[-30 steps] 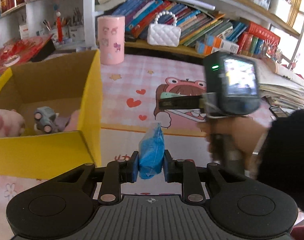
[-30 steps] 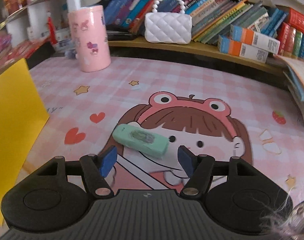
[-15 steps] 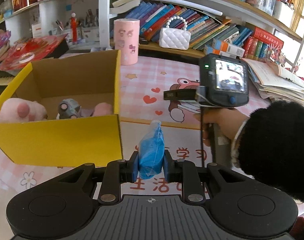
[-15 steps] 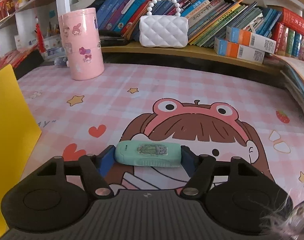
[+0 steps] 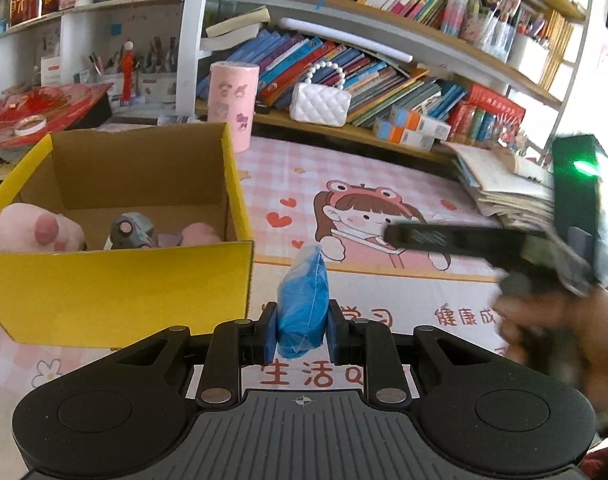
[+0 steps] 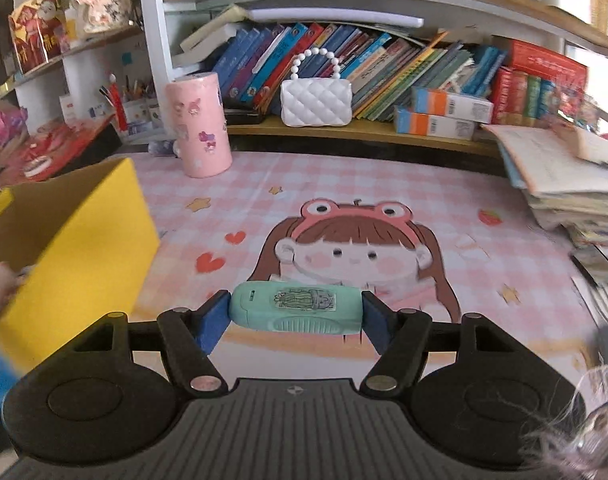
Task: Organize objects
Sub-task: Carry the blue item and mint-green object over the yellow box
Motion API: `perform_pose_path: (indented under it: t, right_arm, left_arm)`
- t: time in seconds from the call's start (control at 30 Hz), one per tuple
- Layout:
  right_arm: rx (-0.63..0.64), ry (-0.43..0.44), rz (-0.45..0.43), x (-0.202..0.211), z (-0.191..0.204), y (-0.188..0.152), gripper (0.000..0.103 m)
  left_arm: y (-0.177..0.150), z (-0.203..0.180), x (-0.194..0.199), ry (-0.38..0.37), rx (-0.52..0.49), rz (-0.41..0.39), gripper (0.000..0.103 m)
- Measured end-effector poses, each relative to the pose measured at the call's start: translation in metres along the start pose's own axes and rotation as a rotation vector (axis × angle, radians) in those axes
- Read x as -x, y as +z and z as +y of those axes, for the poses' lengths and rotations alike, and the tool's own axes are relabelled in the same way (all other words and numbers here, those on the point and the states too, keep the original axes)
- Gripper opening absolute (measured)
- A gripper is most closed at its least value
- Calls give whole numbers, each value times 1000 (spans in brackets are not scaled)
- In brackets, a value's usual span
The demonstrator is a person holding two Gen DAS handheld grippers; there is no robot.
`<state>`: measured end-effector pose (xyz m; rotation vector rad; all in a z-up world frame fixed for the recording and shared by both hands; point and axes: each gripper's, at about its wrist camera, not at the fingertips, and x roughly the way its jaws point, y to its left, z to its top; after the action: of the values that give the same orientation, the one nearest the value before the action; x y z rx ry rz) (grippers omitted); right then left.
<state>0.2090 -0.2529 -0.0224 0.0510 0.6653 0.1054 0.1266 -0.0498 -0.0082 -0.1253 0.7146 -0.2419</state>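
Behind the pink cartoon mat (image 6: 383,184), crowded bookshelves (image 6: 383,64) rise.

Bright daylight; fisheye warp; motion blur

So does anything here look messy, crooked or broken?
Nothing broken or spilled. The books on the low shelf lean hard to one side instead of standing straight, and the paper stack at the mat's right edge is ragged and splayed. The yellow box and pink canister stand upright.
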Motion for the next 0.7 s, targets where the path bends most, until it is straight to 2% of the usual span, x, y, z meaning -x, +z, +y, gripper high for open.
perform_pose_path:
  t: [0.27,0.47,0.7]
  right_arm:
    - [-48,22,61,69,36,-41,67]
    - [44,48,101,85,88,-68,67]
    - [82,95,110,106,136,-90,67]
  left_arm:
    - [-13,37,30,-14,34,-22,22]
    - [-29,73,56,30,90,2,22]
    - [-47,105,93,61,104,-11,22]
